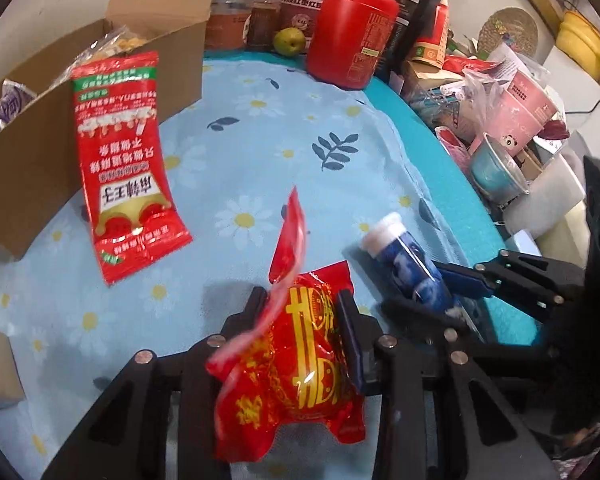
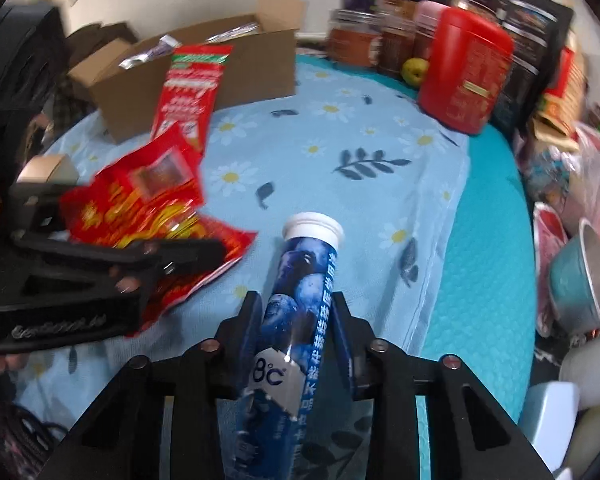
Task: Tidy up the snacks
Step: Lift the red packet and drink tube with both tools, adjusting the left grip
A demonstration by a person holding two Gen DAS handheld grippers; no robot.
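1. Your left tongs (image 1: pixel 302 300) are clamped on a red snack packet with gold print (image 1: pixel 296 364); its crinkled top edge sticks up past the fingertips toward 12 o'clock.
2. Your right tongs (image 2: pixel 296 304) are closed narrow around a blue tube with a white cap (image 2: pixel 296 300), the cap end pointing to 12 o'clock in the right wrist view.
3. In the left wrist view, that tube (image 1: pixel 408 264) and the right tongs (image 1: pixel 436 292) sit at about 3 o'clock of the red packet, just beside it.
4. A long red sachet with white print (image 1: pixel 124 164) leans against the side of an open cardboard box (image 1: pixel 32 160) at 10 o'clock; other wrapped snacks show inside the box.
5. A red canister (image 1: pixel 352 36) stands at 12 o'clock on the far edge of the daisy-print cloth (image 1: pixel 260 152) covering the surface, with a green fruit (image 1: pixel 288 42) and jars just beside it.
6. Cups and bags crowd the 2 o'clock side.
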